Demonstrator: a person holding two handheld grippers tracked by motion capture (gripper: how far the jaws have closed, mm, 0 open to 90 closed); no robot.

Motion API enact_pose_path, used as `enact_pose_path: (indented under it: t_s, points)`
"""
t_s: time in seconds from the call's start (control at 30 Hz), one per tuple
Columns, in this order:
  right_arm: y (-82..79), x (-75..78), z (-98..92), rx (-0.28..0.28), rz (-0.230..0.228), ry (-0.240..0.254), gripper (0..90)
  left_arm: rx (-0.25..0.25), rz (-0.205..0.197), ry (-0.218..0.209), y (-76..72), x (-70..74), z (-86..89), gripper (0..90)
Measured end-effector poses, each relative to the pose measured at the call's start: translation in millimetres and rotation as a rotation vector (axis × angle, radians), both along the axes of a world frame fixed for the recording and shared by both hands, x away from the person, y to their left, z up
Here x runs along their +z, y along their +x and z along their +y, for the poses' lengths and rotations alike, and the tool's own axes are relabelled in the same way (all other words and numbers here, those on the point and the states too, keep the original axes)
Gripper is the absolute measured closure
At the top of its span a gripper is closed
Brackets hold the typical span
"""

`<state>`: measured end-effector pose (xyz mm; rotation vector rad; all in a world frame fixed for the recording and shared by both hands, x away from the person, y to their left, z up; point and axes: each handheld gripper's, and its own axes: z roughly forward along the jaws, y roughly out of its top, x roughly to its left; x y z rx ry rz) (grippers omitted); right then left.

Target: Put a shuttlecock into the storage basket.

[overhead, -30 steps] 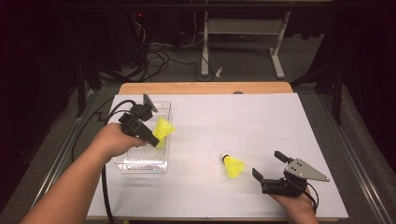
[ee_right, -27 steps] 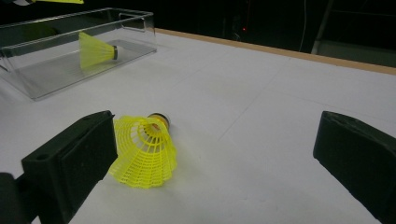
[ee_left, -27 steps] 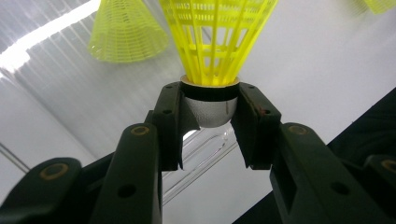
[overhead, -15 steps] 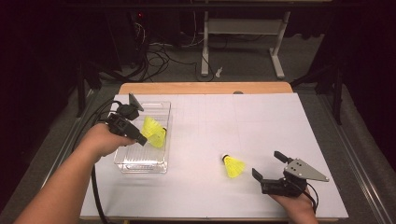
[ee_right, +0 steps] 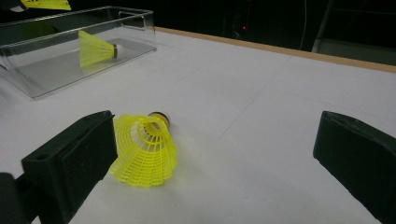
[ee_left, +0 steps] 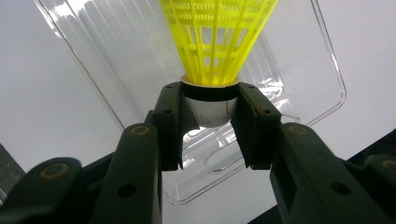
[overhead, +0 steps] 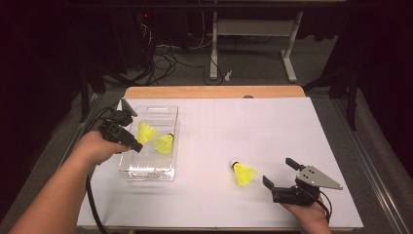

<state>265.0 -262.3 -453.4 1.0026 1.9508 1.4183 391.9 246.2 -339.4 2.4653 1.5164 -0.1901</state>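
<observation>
My left gripper (overhead: 138, 137) is over the left part of a clear plastic tray (overhead: 157, 115), shut on the cork of a yellow shuttlecock (overhead: 145, 130). In the left gripper view the pads (ee_left: 170, 123) clamp the white cork (ee_left: 210, 112), with the tray (ee_left: 299, 70) below. A second yellow shuttlecock (overhead: 164, 144) lies on its side in the tray. A third one (overhead: 243, 174) lies on the white table, just left of my open right gripper (overhead: 278, 171). In the right gripper view it (ee_right: 144, 149) lies near the left jaw of that gripper (ee_right: 219, 154), untouched.
The white table cover (overhead: 272, 122) ends at a wooden edge (overhead: 214, 92) at the back. A black cable (overhead: 92, 204) trails from the left gripper past the table's left edge. The tray (ee_right: 46, 74) stands far left of the right gripper.
My left gripper has moved left over the tray and sunk slightly, carrying its shuttlecock away from the one lying in the tray. The right gripper and the shuttlecock on the table have kept still.
</observation>
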Motion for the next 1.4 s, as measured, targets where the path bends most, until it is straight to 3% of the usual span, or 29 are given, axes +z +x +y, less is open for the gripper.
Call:
enact_pose_path:
  t_s: [0.2, 0.5, 0.6, 0.93, 1.4]
  points:
    - [0.0, -0.1, -0.1, 0.0, 0.002, 0.001, 0.3, 0.018, -0.004, -0.015, 2.4, 0.5, 3.6, 64.7]
    - [0.5, -0.8, 0.1, 0.004, 0.007, 0.001, 0.4, 0.039, -0.017, -0.005, 13.4, 17.3, 5.3, 64.7]
    - [0.7, -0.9, -0.4, 0.003, 0.007, 0.003, 0.3, 0.053, -0.015, -0.027, 20.4, 19.0, 6.6, 64.7]
    - [1.5, -1.6, -1.7, 0.001, 0.011, 0.007, 0.4, 0.082, -0.002, -0.003, 40.4, -1.5, -0.2, 64.7]
    - [1.4, -1.0, -3.2, 0.002, 0.007, 0.013, 0.4, 0.117, 0.028, 0.044, 52.4, -30.3, 1.6, 64.7]
